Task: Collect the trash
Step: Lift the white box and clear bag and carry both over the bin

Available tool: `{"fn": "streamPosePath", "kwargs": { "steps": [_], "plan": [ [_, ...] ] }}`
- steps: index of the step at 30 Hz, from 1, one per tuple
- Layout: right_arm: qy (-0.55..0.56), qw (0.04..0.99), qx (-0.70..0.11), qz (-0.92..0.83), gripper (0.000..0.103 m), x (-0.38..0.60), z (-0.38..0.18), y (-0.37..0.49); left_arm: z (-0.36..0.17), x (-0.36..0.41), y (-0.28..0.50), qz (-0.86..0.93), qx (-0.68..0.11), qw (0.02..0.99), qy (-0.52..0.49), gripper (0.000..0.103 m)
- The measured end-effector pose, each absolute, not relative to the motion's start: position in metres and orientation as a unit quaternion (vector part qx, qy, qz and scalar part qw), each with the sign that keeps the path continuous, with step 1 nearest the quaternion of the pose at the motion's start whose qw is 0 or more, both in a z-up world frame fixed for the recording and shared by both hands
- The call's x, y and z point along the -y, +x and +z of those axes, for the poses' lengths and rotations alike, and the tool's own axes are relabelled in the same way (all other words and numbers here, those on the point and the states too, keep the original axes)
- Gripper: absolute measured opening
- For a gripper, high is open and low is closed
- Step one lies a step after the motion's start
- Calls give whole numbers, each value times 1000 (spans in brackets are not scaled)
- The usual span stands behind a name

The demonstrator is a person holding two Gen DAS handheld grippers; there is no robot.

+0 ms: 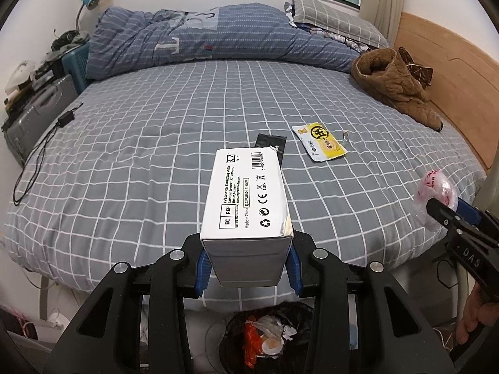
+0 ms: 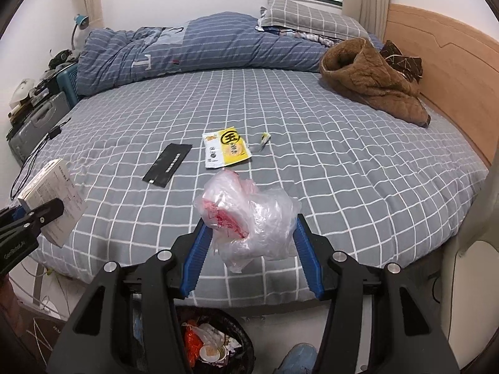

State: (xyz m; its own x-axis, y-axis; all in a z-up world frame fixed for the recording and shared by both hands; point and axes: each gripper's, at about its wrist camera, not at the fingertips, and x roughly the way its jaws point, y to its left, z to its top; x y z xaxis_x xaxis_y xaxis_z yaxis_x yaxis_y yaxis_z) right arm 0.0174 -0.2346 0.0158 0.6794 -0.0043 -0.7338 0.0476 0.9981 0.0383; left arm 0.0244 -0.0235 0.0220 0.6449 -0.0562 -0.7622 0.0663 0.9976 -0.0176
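My left gripper is shut on a white cardboard box, held above the near edge of the bed; the box also shows at the left of the right wrist view. My right gripper is shut on a crumpled clear plastic bag with red print, also seen as the bag at the right of the left wrist view. On the grey checked bedsheet lie a yellow snack wrapper, a black flat packet and a small scrap. A black trash bin with rubbish stands on the floor below both grippers.
A blue striped duvet and pillow lie at the far side, a brown fleece garment by the wooden headboard. A black cable trails over the bed's left edge beside a grey suitcase. A hand holds the right gripper.
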Motion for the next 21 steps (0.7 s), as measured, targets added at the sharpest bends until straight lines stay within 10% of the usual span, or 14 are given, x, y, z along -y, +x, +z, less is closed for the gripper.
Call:
{"fn": "streamPosePath", "kwargs": {
  "steps": [21],
  "plan": [
    [18,909,-417,-1,51,205,2,-51,9,32,-39,-52,-432,901,10,38]
  ]
}}
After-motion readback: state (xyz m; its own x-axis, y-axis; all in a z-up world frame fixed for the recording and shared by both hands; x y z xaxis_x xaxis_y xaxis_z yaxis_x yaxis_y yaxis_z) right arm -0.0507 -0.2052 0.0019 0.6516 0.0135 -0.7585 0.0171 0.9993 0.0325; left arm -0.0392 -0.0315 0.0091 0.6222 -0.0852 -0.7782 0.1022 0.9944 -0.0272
